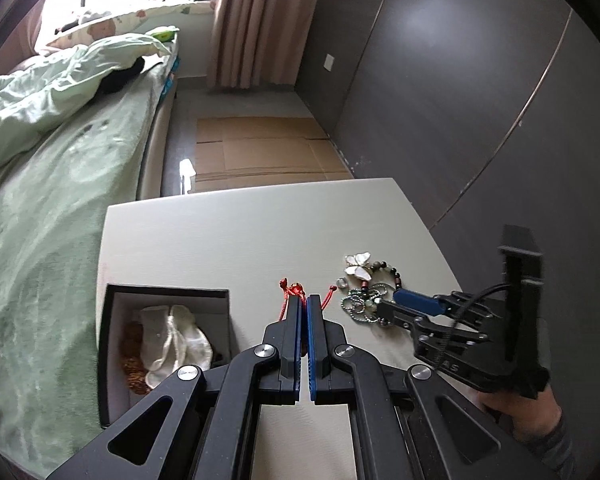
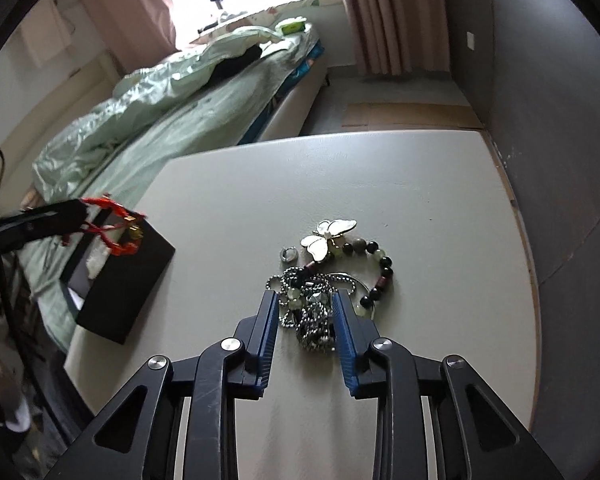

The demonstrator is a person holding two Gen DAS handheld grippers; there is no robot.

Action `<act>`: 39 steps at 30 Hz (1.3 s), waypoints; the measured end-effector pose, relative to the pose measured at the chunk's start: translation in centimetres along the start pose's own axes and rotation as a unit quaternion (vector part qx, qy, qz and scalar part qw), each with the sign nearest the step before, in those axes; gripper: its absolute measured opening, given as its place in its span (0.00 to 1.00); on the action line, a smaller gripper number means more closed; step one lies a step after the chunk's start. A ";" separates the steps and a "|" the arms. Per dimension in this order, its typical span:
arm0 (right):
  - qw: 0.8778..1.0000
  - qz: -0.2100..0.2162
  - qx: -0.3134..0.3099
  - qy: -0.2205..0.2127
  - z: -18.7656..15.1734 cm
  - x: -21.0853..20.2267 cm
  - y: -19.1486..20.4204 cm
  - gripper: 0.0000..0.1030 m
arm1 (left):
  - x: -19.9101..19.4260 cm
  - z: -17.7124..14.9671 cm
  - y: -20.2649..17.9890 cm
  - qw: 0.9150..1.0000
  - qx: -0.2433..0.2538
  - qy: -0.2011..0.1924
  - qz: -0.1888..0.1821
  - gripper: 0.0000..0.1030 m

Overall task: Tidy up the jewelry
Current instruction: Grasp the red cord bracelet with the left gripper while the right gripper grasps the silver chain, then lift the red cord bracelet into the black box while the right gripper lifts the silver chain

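Status of the sort, as I read it from both wrist views: partly done, with most pieces still outside the container. My left claw is pressed together on a red cord bracelet; the right wrist view shows that cord hanging free of the worktop, close by the near rim of the black box. I cannot tell whether it is directly over the opening or just beside it. The box stands at the left edge of the worktop, next to the bed. It already holds a crumpled white cloth or pouch and something amber-brown and beaded against the left wall, so I judge at least one item is already stowed. My right claw is spread, one finger on each side of a silver ball chain that lies heaped on the worktop; no pinch is made. Still loose in the same cluster are a white butterfly piece, a bracelet of dark and pale green beads and a small silver ring, all touching or just beside one another. Remaining work, in my estimate: release the red cord into the box, then transfer the chain, the butterfly, the beaded bracelet and the ring. The chain overlaps the beads, so one may drag the other on lifting.
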State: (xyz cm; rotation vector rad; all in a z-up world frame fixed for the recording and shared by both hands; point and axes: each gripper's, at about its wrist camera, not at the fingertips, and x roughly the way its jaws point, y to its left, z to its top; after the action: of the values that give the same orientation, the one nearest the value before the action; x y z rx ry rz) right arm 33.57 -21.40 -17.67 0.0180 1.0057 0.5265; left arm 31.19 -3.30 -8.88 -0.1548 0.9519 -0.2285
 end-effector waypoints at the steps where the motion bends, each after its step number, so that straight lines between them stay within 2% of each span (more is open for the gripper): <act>1: 1.000 -0.005 -0.004 0.007 0.1 0.4 0.0 0.25 | -0.1 0.0 0.0 1.000 -0.001 -0.001 0.001 0.02; 2: 1.000 -0.009 -0.007 0.017 0.1 0.9 -0.1 0.19 | -0.3 0.0 0.2 1.000 -0.002 -0.002 0.001 0.02; 5: 1.000 -0.004 -0.004 0.027 0.0 1.2 -0.3 0.15 | -0.5 -0.1 0.6 1.000 -0.007 -0.004 0.000 0.02; 11: 0.999 0.039 0.031 0.015 0.1 -0.1 -1.0 0.14 | -1.2 -0.1 0.9 1.000 -0.012 -0.009 -0.006 0.02; 16: 0.998 0.048 0.039 -0.005 1.0 -2.2 -0.7 0.14 | -2.1 0.0 1.1 1.000 -0.014 -0.018 -0.009 0.02; 26: 0.998 0.039 0.011 -0.050 4.0 -7.2 2.4 0.14 | -4.7 0.2 1.9 0.999 -0.019 -0.039 -0.007 0.02; 28: 0.997 0.038 0.003 -0.060 4.6 -8.3 3.2 0.06 | -5.2 0.2 2.1 0.999 -0.020 -0.043 -0.005 0.02; 39: 0.994 0.017 -0.035 -0.102 7.5 -13.2 6.7 0.06 | -7.5 0.0 3.7 0.998 -0.028 -0.061 0.001 0.02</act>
State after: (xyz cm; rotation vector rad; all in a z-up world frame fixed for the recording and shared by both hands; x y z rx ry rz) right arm 31.25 -19.49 -1.29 0.0263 0.7874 0.5794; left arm 27.45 2.26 -3.87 -0.2176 0.8368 -0.1877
